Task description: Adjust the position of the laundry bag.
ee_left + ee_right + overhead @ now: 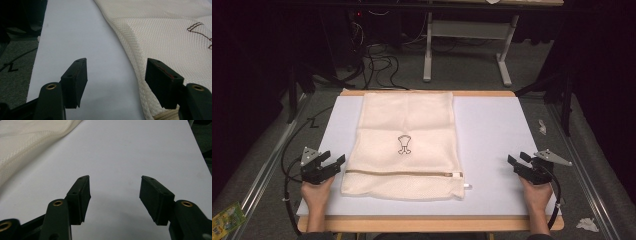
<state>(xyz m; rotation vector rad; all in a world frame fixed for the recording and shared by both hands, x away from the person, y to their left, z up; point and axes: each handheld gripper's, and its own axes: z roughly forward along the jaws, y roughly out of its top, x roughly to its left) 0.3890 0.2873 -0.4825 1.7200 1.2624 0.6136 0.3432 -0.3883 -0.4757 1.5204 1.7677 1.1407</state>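
A cream mesh laundry bag (406,142) lay flat at the centre of the white desk (492,130), its zipper (402,173) running across near the lower edge. At lower left, the left gripper (334,161) rested just beside the bag's left edge, fingers (76,77) apart and empty. At lower right, the right gripper (518,159) sat well apart from the bag, fingers (80,195) likewise spread over bare desk.

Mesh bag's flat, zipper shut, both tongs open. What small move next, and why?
Probably ease the right tongs inward toward the zipper pull. They sit apart from the mesh bag on bare table, while the left tongs already flank its edge.
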